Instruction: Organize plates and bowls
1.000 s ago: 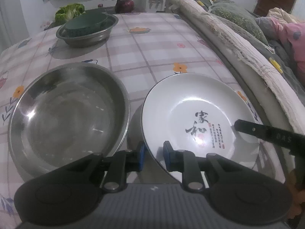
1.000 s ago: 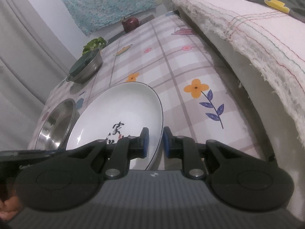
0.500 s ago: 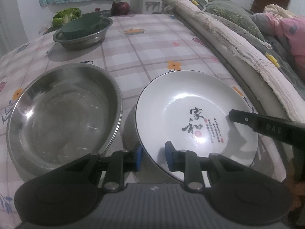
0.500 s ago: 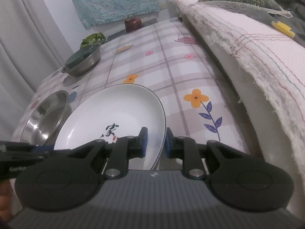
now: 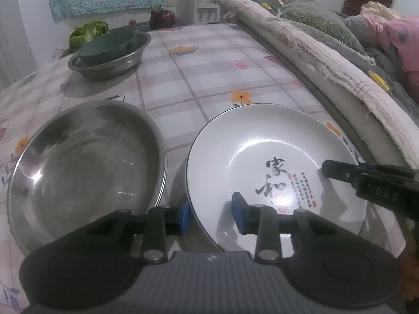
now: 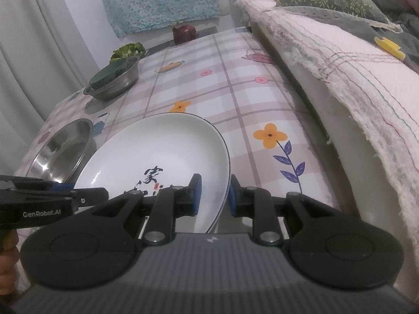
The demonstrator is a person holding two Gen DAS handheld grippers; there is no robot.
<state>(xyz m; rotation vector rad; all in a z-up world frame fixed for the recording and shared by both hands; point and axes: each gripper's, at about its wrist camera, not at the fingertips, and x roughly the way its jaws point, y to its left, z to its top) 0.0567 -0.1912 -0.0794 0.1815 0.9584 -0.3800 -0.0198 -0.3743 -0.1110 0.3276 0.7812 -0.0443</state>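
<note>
A white plate (image 5: 264,162) with black calligraphy is held tilted above the table, also in the right wrist view (image 6: 162,157). My left gripper (image 5: 212,216) is shut on its near left rim. My right gripper (image 6: 211,195) is shut on its right rim, and shows at the right of the left wrist view (image 5: 366,178). A large empty steel bowl (image 5: 83,162) sits on the table left of the plate, also in the right wrist view (image 6: 62,151). A second steel bowl (image 5: 110,55) holding a dark green dish (image 5: 107,45) stands far back left.
Floral checked tablecloth (image 5: 199,78) covers the table. A bed with quilts (image 5: 327,60) runs along the right edge. Green vegetables (image 5: 87,30) and a dark red round object (image 5: 162,18) lie at the far end. A curtain (image 6: 39,39) hangs left.
Both grippers have lifted the plate a little and tilted it, its left rim now nearer the large steel bowl. The bowls have not moved.
</note>
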